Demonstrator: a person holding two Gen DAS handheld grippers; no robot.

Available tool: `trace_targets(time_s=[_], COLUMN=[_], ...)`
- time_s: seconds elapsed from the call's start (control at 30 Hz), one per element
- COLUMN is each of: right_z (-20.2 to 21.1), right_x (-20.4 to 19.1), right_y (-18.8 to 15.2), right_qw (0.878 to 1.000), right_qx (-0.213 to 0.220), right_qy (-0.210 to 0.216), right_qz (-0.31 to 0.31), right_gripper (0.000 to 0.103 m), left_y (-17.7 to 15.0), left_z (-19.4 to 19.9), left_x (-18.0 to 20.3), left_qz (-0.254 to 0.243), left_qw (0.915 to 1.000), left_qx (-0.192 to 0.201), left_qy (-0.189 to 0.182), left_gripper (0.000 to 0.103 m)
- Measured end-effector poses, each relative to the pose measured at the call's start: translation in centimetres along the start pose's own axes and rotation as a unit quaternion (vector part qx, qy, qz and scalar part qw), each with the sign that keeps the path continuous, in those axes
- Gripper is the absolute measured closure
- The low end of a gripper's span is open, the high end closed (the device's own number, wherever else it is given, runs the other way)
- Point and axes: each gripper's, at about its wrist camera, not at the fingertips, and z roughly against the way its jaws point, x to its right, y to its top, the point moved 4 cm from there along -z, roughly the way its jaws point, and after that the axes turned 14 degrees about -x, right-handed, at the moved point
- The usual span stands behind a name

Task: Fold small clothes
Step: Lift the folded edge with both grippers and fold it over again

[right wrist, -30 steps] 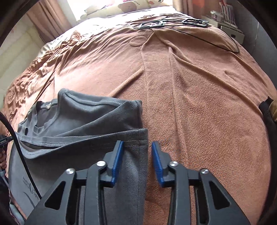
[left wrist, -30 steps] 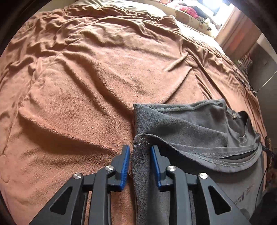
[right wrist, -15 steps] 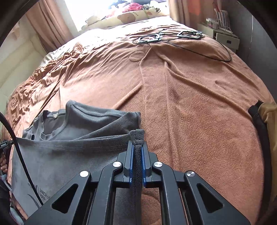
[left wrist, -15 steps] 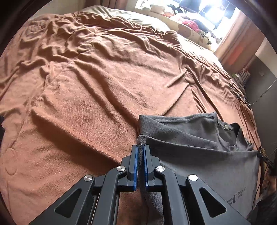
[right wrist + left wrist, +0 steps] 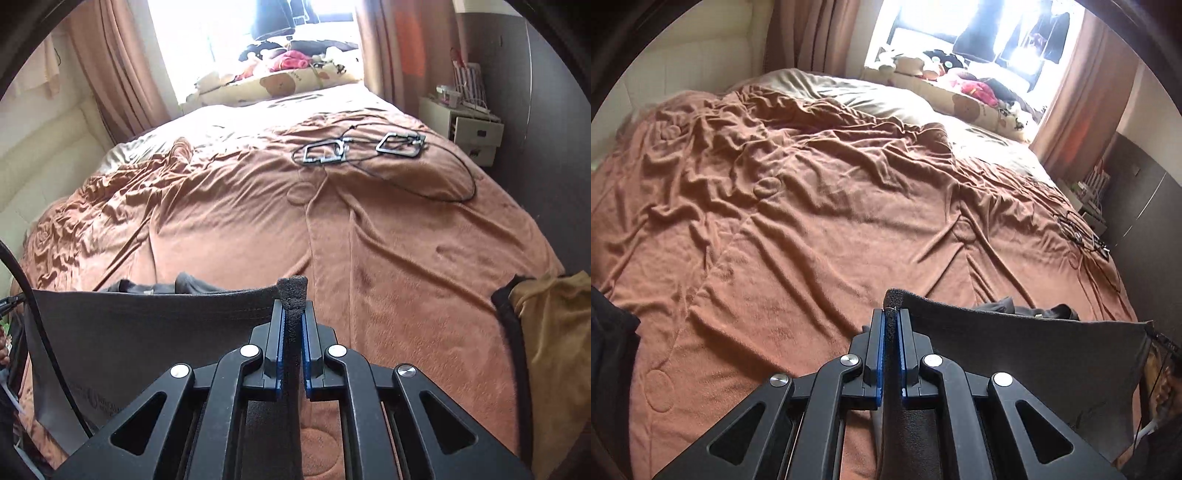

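The left claw (image 5: 891,350) is clenched on one corner of the grey shirt (image 5: 1034,354), and the right claw (image 5: 292,354) on the other corner. The shirt's edge stretches taut from 9 to 3 o'clock between them, above the brown blanket (image 5: 812,229) of the bed; its collar lies on the blanket

Bright window (image 5: 258,44), curtains (image 5: 107,74), perhaps a nightstand (image 5: 469,125).

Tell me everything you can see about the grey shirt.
The grey shirt looks like soft, matte knit with a stitched hem. The left gripper and right gripper each pinch a corner, stretching the edge taut between them above the brown blanket. Its collar end lies bunched on the blanket; small pale print shows low down.
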Motion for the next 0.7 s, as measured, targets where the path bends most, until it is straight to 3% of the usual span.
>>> trace_targets(time_s=[0.2,0.53,0.7], right_z=[-1.5,-10.6,-13.8], right_x=[-0.1,-0.1,-0.3], right_y=[2.2,5.7,7.0], right_qw=[1.000,0.997,0.995], right_qx=[0.002,-0.071,-0.085], right_qy=[-0.008,-0.039,-0.049], right_qz=[-0.003,0.004,0.003], right_gripper=[0.099,0.099,0.099], left_y=[3.1,5.1,5.1], left_z=[-1.7,-11.5,-14.3], left_x=[0.6,-0.6,-1.6], left_qz=[-0.001,0.003,0.007], left_qw=[0.9999,0.9958,0.9929], left_qx=[-0.001,-0.076,-0.098], left_qy=[0.013,0.051,0.067], left_gripper=[0.097,0.097,0.097])
